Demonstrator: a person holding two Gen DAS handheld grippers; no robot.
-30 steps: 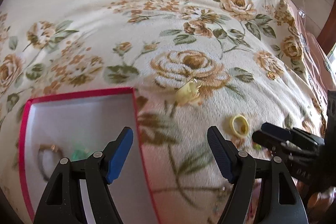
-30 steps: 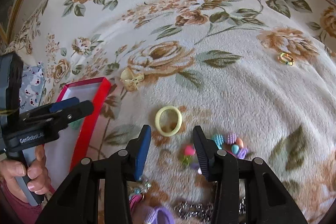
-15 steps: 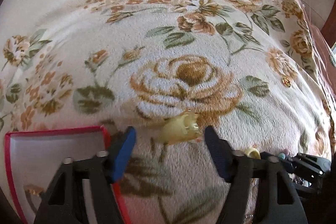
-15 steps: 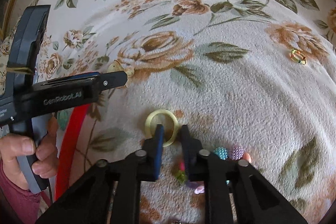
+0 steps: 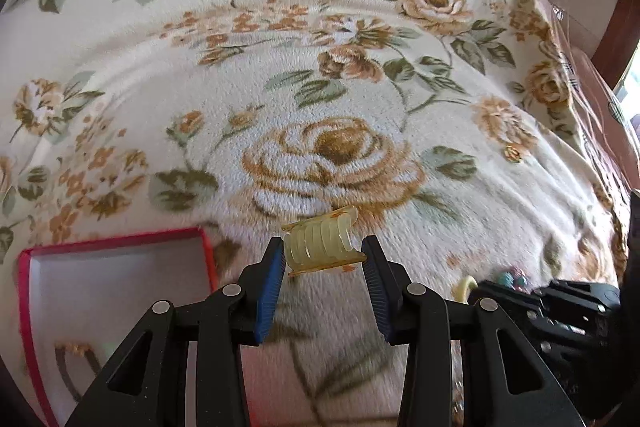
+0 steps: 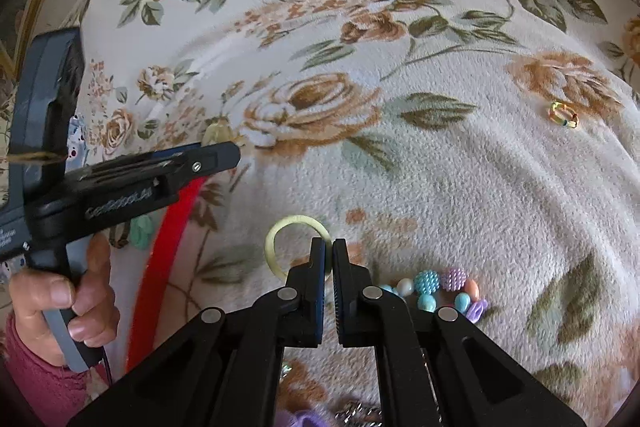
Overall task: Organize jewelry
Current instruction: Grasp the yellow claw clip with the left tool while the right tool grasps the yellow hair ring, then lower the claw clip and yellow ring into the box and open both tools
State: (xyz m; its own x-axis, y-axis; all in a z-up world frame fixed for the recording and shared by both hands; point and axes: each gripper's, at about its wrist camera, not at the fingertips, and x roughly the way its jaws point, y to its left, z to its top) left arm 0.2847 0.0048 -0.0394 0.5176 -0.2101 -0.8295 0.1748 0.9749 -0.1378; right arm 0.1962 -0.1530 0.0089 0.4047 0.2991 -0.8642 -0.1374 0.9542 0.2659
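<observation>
Pinches a pale yellow hair clip point(image 5: 322, 245) across its width with the left gripper point(image 5: 324, 259), both blue pads touching its ends. Leaves the clip low over the flowered blanket point(image 5: 332, 155), just beyond the near corner of the red box point(image 5: 116, 239); hard to tell whether lifted clear or resting on the pile. Has narrowed from a wide-open stance a second ago, and from flanking the clip with gaps half a second ago, to contact on both sides. Reads as a grasp just made, so ready to carry leftward into the box.

Grips the near rim of a yellow ring point(image 6: 298, 247) with the right gripper point(image 6: 328, 259), jaws drawn to a thin slit around the band. Stood open above the ring a second ago; now clamped, ring flat on the blanket, beside the red wall of the box. Means two pieces in hand at once.

Holds a few items inside the box already, dim and blurred. Leaves a bead bracelet point(image 6: 440, 287) just right of the right gripper, and a small ring point(image 6: 563, 115) well apart at the far right, both to be collected. Calls for a gentle lift: slippery clip, soft ground.
</observation>
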